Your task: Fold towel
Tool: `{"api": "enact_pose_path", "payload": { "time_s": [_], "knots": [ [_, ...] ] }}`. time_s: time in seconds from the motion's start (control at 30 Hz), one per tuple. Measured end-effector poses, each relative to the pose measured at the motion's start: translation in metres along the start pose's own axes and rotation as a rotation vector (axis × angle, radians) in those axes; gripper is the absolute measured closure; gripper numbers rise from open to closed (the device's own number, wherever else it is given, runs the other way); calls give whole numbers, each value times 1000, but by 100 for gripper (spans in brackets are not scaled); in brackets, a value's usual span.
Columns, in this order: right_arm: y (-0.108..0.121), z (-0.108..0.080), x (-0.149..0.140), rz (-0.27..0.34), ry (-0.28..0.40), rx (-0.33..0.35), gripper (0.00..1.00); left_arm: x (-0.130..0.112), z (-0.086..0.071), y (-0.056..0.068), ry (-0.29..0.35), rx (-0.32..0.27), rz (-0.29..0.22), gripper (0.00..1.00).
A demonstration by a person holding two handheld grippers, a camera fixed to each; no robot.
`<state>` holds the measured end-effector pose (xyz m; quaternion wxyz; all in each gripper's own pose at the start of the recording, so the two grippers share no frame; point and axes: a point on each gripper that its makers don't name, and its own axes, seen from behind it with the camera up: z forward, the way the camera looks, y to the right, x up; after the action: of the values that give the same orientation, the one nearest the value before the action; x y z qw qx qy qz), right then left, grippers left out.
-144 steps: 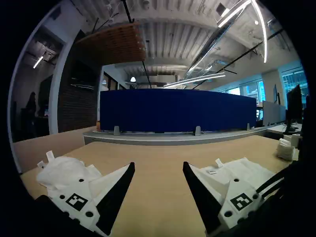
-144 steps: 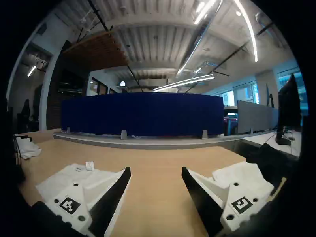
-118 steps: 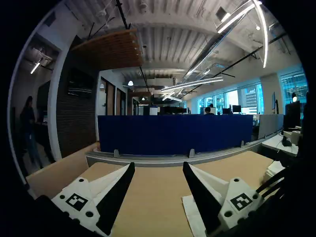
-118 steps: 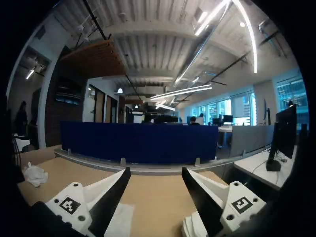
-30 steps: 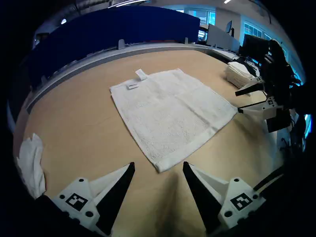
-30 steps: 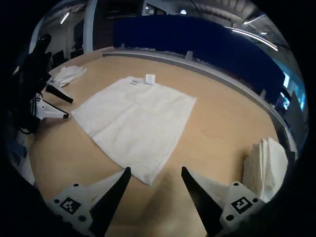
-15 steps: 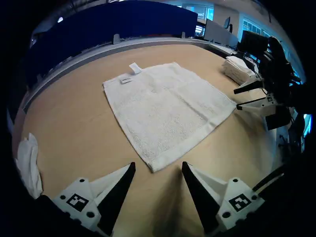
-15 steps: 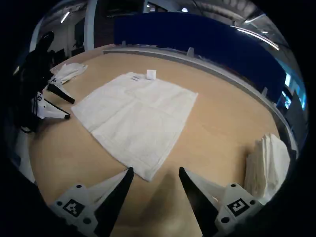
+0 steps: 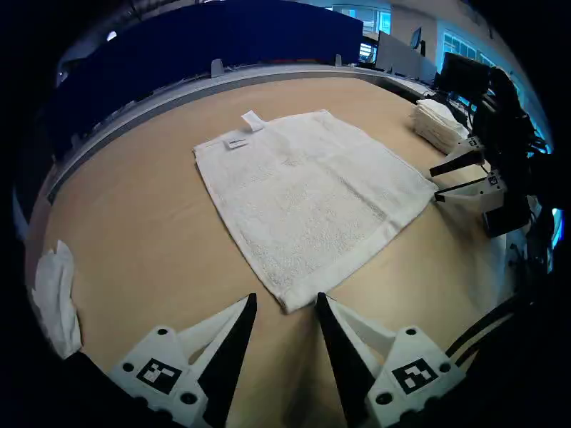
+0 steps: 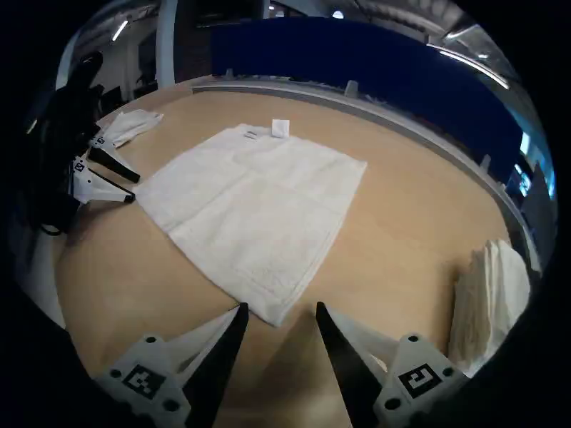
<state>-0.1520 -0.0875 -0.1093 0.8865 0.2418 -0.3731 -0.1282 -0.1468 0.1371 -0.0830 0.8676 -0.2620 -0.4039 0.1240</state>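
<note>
Now both tools have narrowed their gap from half a second ago and moved in on the near edge of the towel (image 9: 307, 200). In the left gripper view, the left tool (image 9: 284, 305) has its fingers partly open with one front corner of the towel lying just between the tips. In the right gripper view, the right tool (image 10: 280, 311) stands the same way at the other front corner. Neither has hold of anything; a gap shows on either side of each corner. I judge this to be the closing stroke of a two-corner pinch, the first step of the fold, with the fold itself not yet begun.

The towel lies flat and spread in the middle of the table (image 9: 143, 200), a white square of nubbly terry with a flatter woven band along its hem and faint crease lines across it. A small white tag (image 9: 252, 120) sticks out from the far edge. It looks soft and limp, so the corners should lift easily and the rest should drape after them.

The table is smooth pale wood. A stack of folded cloths (image 10: 492, 299) sits well off to one side and a crumpled cloth (image 9: 53, 299) to the other.
</note>
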Motion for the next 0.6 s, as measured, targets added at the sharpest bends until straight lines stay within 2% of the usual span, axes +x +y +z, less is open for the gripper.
{"api": "enact_pose_path", "payload": {
  "time_s": [0.17,0.37,0.6],
  "knots": [
    [-1,1,-1,5,-6,10,37,-1,1,-1,-2,12,6,46],
    [-3,1,-1,6,-8,15,39,-2,-1,5,-11,0,10,48],
    [-6,3,-2,6,-9,23,44,-2,0,2,-18,13,13,61]
  ]
}}
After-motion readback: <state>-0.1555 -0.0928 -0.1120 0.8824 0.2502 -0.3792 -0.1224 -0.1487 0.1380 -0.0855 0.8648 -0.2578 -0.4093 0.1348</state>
